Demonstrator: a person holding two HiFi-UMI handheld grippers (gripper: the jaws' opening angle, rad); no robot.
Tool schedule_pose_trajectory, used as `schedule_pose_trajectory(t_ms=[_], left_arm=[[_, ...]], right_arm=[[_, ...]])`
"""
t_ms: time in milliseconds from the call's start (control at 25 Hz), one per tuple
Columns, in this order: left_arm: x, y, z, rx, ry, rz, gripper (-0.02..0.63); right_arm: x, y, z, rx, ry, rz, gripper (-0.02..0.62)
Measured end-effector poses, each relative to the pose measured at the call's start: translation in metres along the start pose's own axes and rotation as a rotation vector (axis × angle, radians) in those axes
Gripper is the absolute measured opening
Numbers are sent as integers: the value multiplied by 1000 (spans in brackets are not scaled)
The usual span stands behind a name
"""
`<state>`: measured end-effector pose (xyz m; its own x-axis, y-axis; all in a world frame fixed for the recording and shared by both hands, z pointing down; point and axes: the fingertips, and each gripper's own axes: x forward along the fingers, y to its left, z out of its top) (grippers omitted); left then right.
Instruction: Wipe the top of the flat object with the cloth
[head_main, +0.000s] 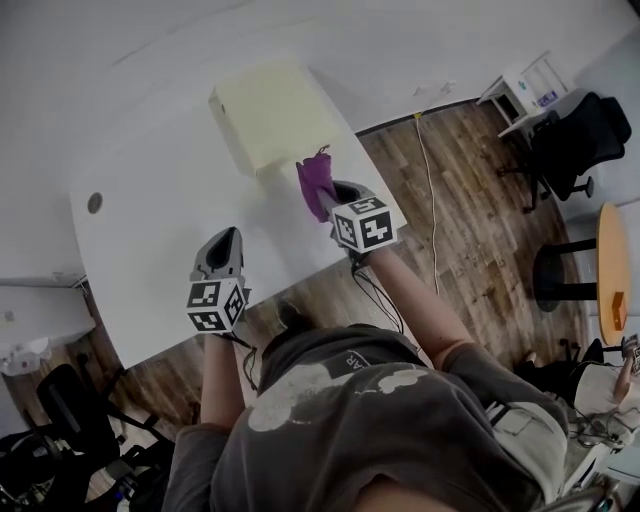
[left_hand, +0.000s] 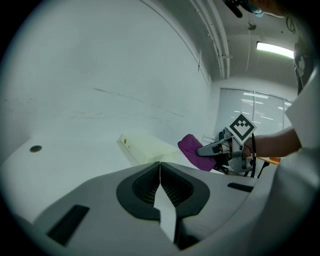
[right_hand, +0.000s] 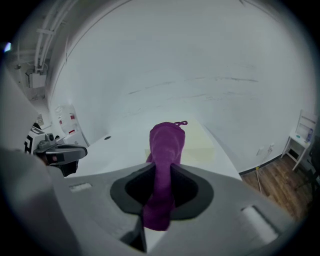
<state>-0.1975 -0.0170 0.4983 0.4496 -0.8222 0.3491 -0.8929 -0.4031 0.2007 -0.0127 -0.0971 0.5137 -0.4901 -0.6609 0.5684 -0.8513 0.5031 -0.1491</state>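
A pale yellow flat box (head_main: 268, 113) lies on the white table (head_main: 150, 230) at its far right corner; it also shows in the left gripper view (left_hand: 150, 148) and the right gripper view (right_hand: 200, 142). My right gripper (head_main: 335, 195) is shut on a purple cloth (head_main: 317, 182), which sticks out ahead of the jaws (right_hand: 167, 145) just short of the box's near edge. The cloth (left_hand: 194, 151) also shows in the left gripper view. My left gripper (head_main: 222, 245) hovers over the table's near part, shut, with nothing between its jaws (left_hand: 160, 167).
A round grommet hole (head_main: 94, 203) sits in the table's left part. Beyond the table's right edge is wood floor with a white cable (head_main: 428, 190), a black office chair (head_main: 575, 140), a white shelf unit (head_main: 525, 90) and a round orange table (head_main: 612, 270).
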Motion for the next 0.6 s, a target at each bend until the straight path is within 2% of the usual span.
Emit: schedule_pose_trajectory(t_ms=[200,600], left_arm=[[-10,-37,8,9,-30,23,-3],[-40,-115,9,28,-62,33,-3]], right_arm=[[-28,4,-15,6,-8,52,74],[-101,-4,-38,-11,-53,98,74]])
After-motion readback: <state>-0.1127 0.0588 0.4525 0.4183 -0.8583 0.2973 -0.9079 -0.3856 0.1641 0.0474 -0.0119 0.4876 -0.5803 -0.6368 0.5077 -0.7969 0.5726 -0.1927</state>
